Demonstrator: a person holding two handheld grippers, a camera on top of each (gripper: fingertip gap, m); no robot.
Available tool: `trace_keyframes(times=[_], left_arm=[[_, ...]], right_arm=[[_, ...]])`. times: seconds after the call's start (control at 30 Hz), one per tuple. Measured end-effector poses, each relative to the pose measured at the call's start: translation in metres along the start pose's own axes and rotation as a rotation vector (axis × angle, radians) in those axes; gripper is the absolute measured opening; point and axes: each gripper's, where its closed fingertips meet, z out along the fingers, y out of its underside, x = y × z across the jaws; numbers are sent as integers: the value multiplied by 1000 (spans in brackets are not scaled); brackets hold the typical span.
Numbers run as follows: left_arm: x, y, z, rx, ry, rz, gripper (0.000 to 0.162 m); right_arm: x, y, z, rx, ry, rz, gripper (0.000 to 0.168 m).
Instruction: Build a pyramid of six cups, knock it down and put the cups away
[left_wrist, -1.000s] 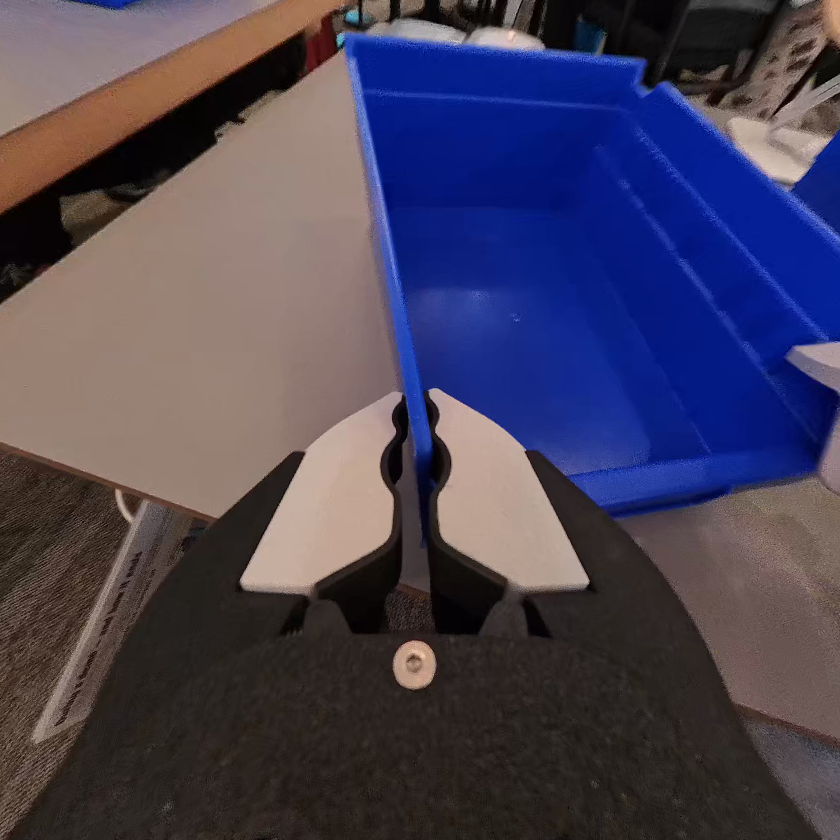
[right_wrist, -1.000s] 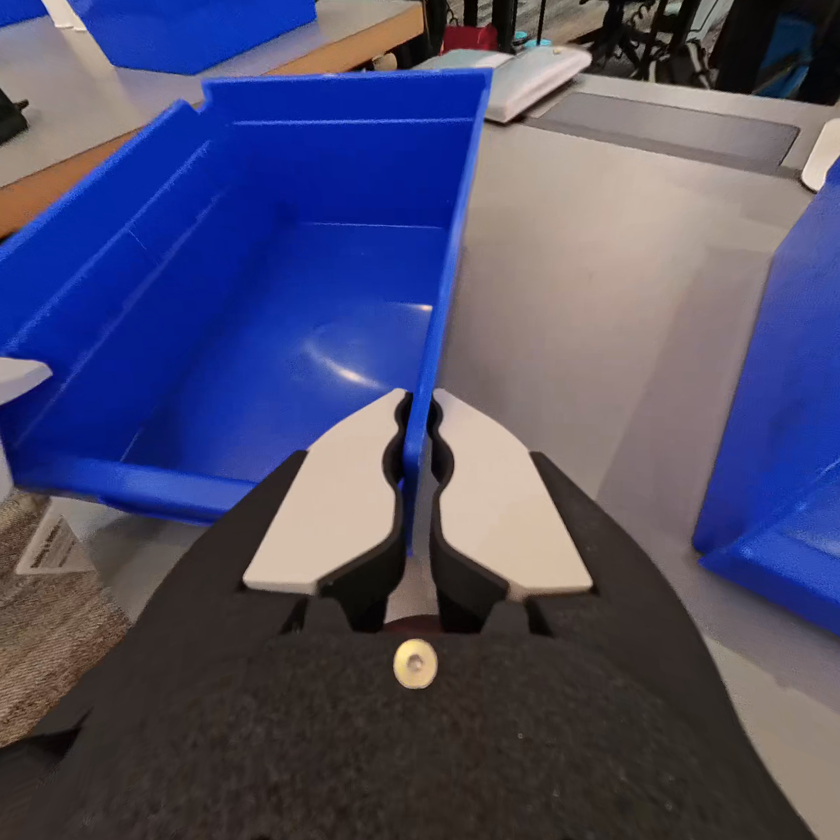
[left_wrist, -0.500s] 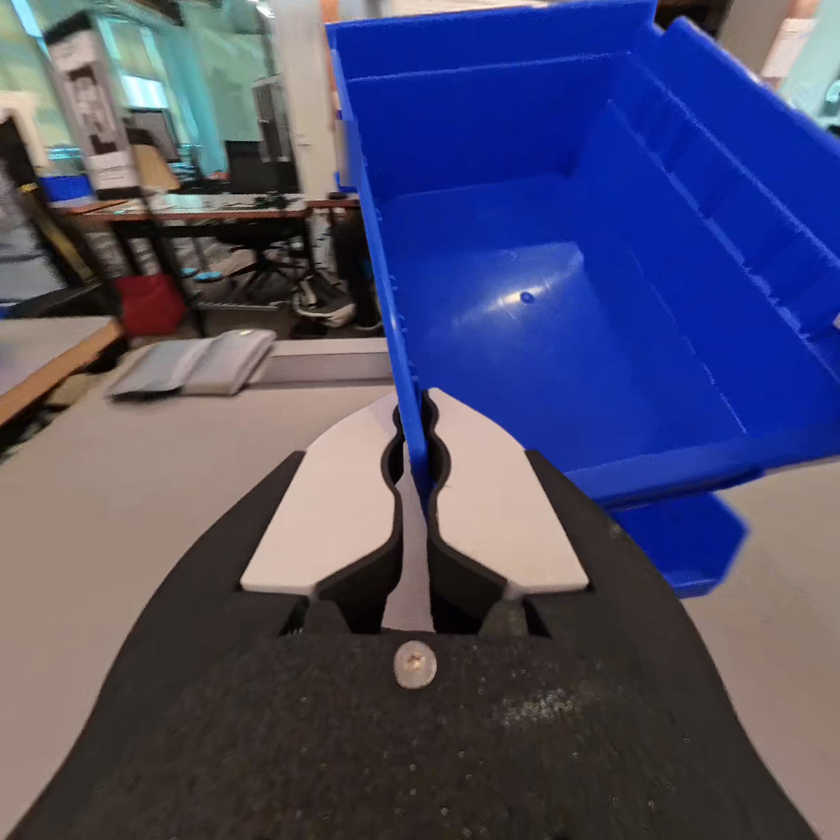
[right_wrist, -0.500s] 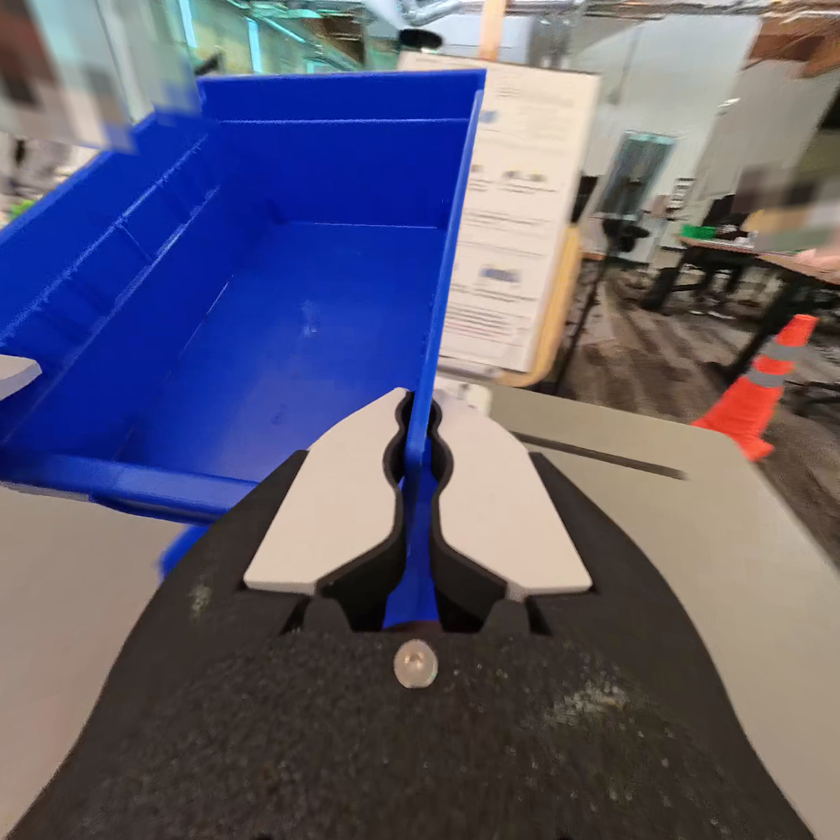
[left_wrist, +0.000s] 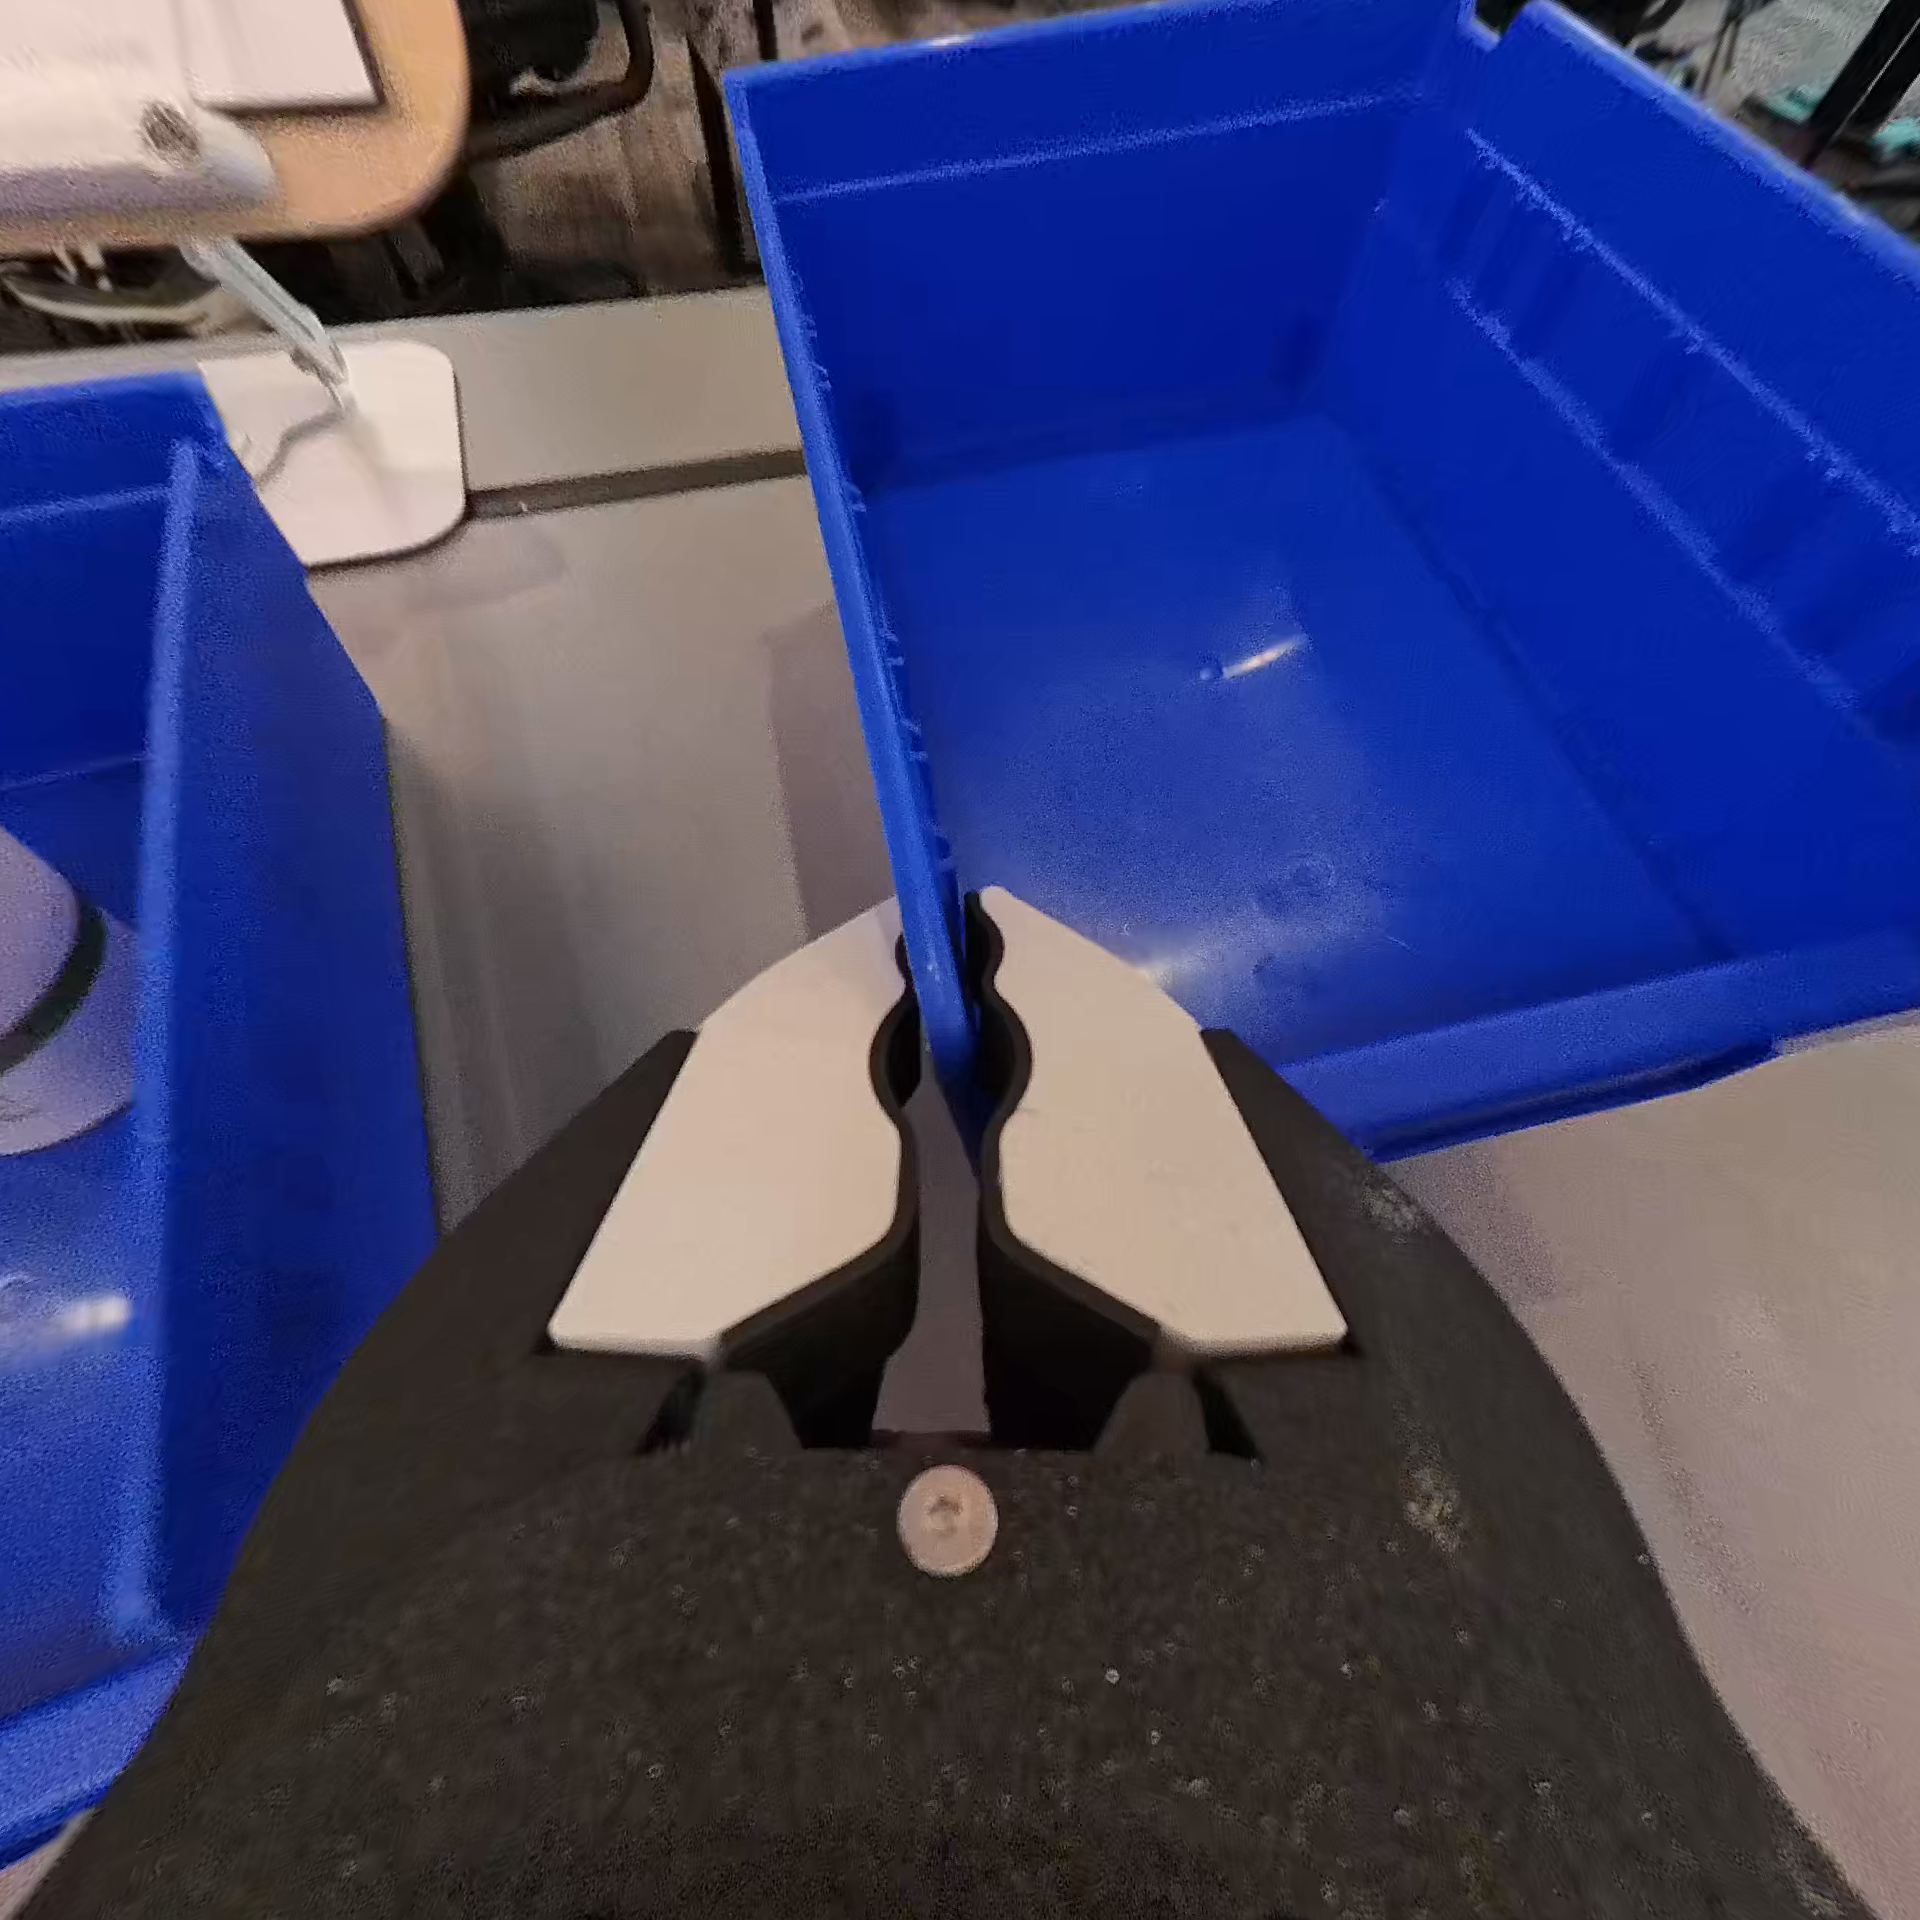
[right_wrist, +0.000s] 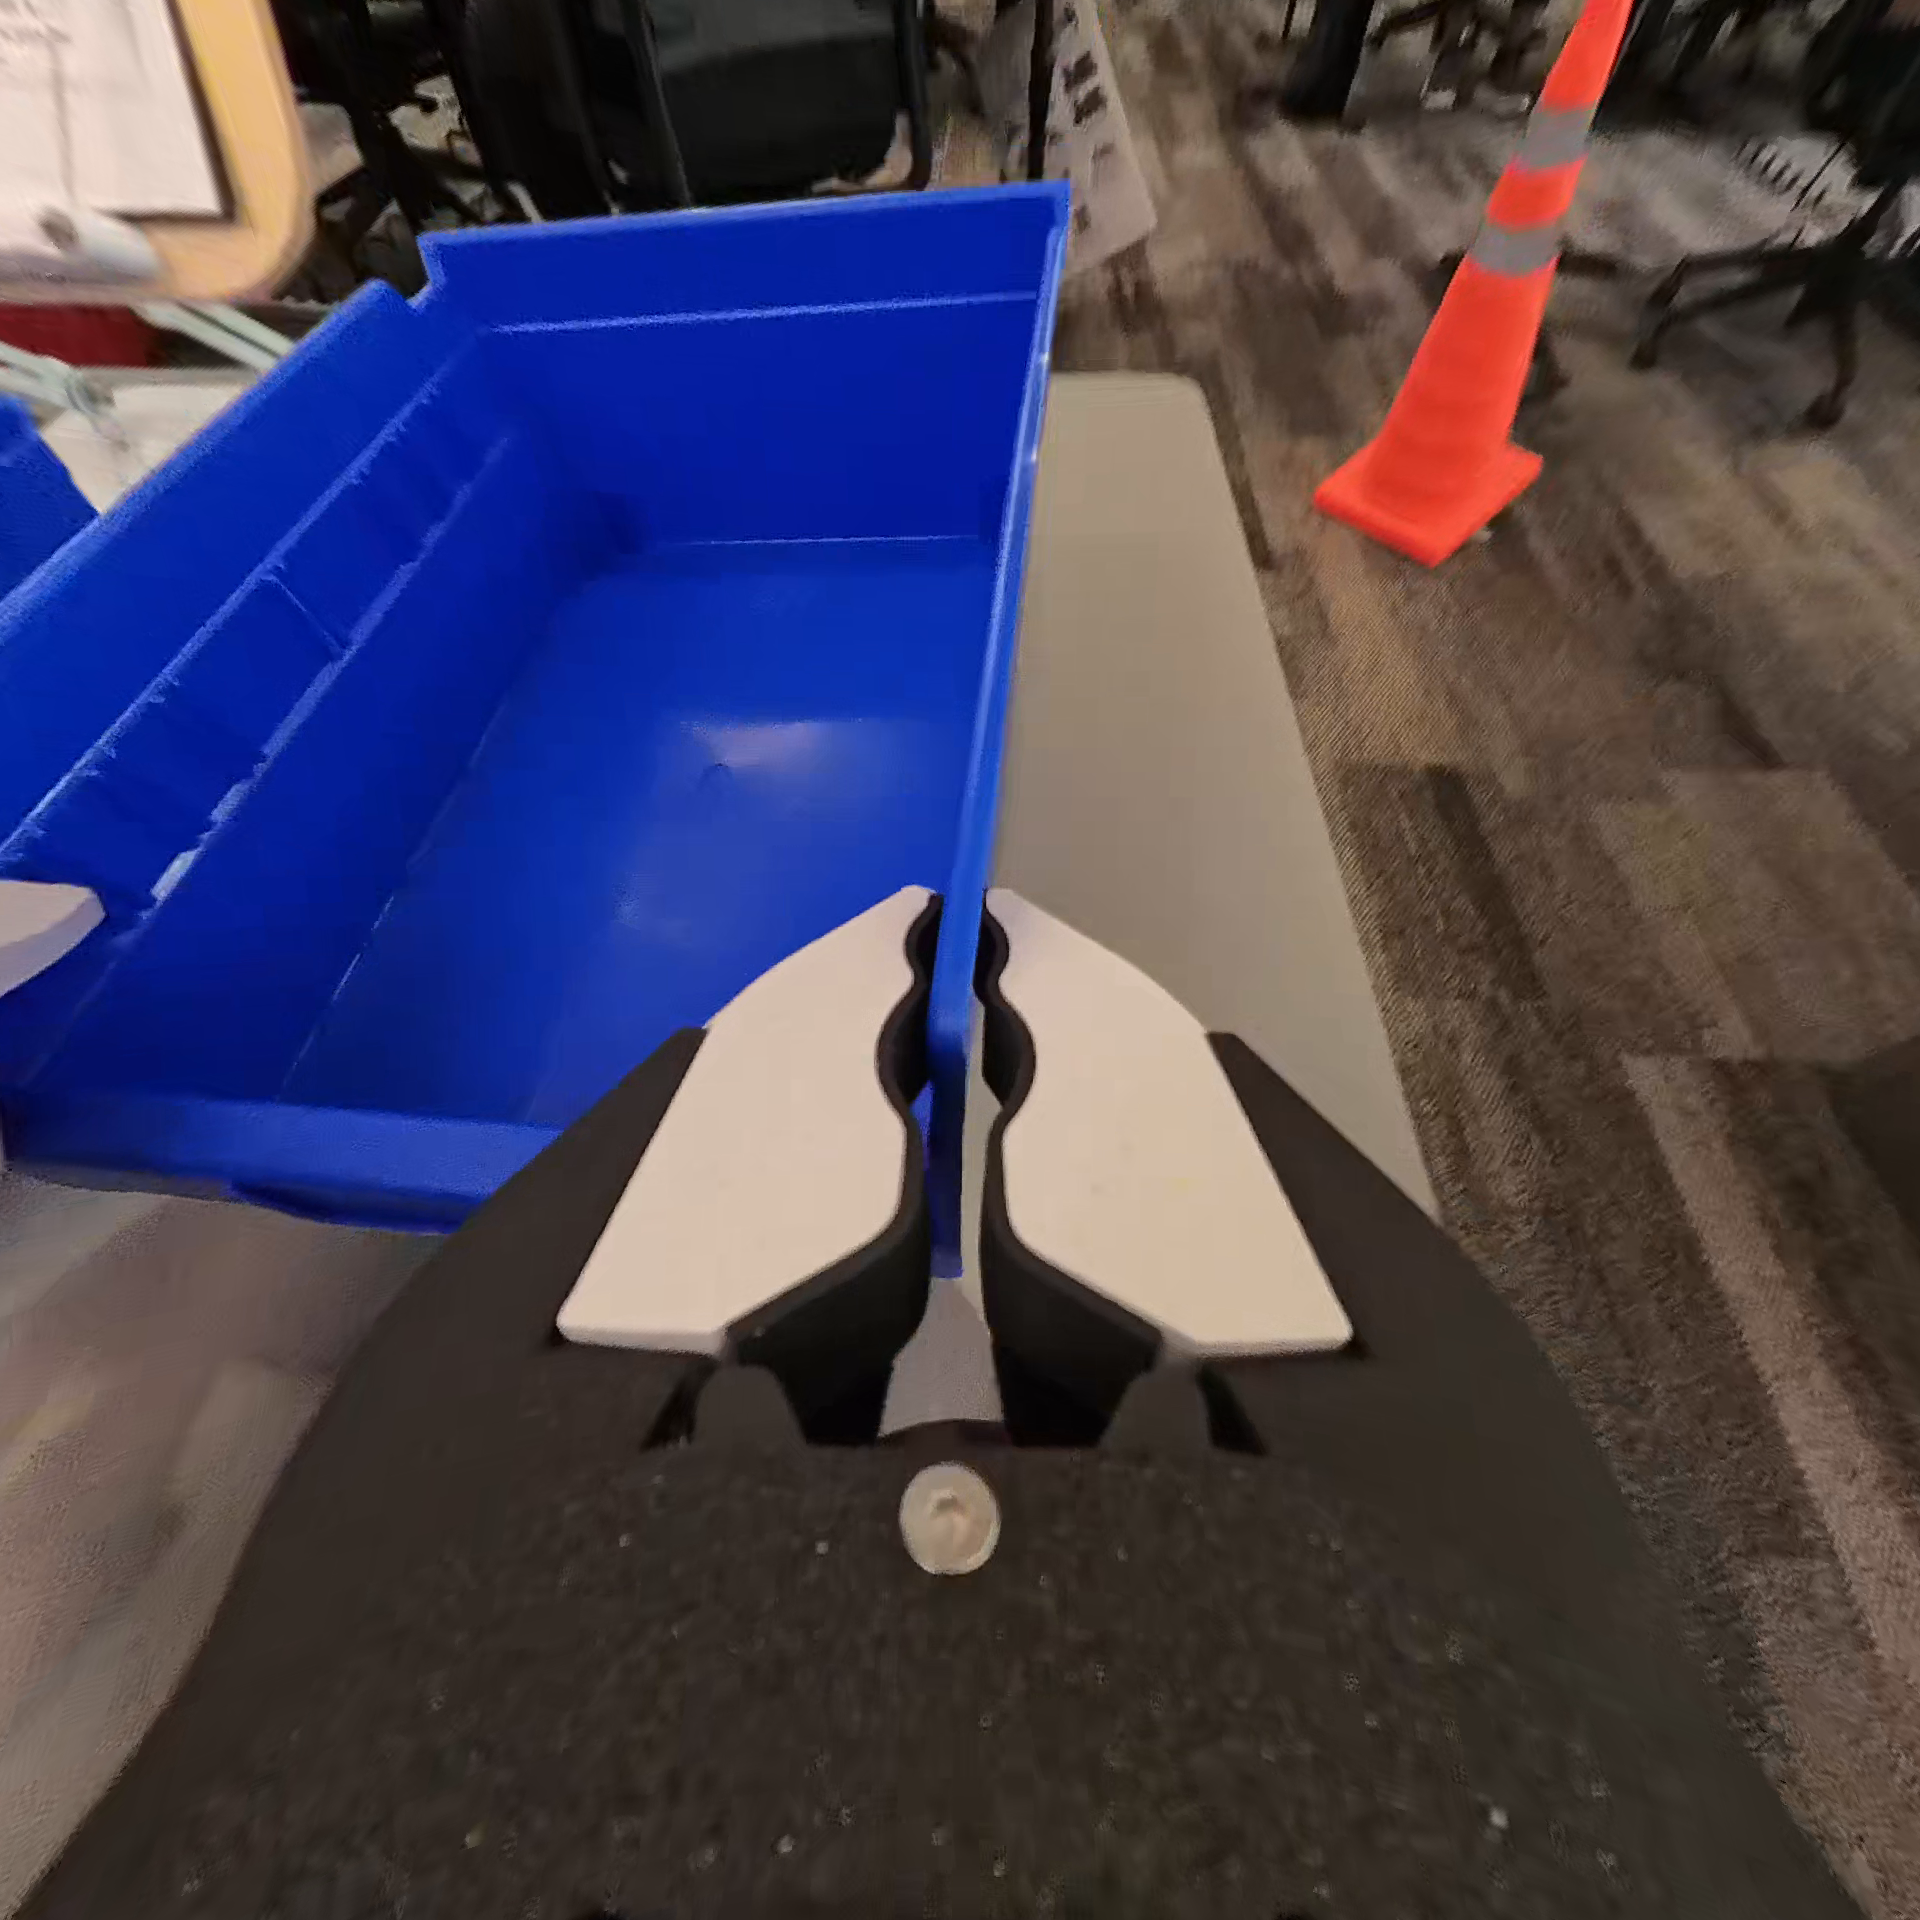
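An empty blue plastic bin (left_wrist: 1299, 727) is held between both grippers. My left gripper (left_wrist: 940, 914) is shut on the bin's left side wall. My right gripper (right_wrist: 961, 904) is shut on its right side wall, with the bin (right_wrist: 675, 779) stretching away to the left. The left gripper's fingertip (right_wrist: 42, 925) shows at the far left edge of the right wrist view. The bin is low over the grey table (left_wrist: 623, 779); I cannot tell whether it rests on it. No cup is clearly visible.
A second blue bin (left_wrist: 260, 831) stands close on the left, with a white rounded object (left_wrist: 42, 997) inside. A white stand base (left_wrist: 364, 447) sits behind it. The table edge (right_wrist: 1299, 831) runs close on the right. An orange cone (right_wrist: 1475, 343) stands on the carpet.
Both grippers have carried the bin from its first spot, up and around through the air, and brought it down beside the second blue bin. Both grips are unchanged.
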Motion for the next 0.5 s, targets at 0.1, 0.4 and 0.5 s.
trace_keyframes(times=[0.1, 0.4, 0.5], left_arm=[[5, 15, 11, -40, -3, -19, 4], [28, 32, 12, -27, 68, -10, 13], [37, 32, 10, -14, 117, -24, 26]], right_arm=[[7, 25, 13, -54, -35, 52, 4], [26, 43, 20, -80, -19, 27, 5], [27, 43, 21, -53, -41, 30, 5]])
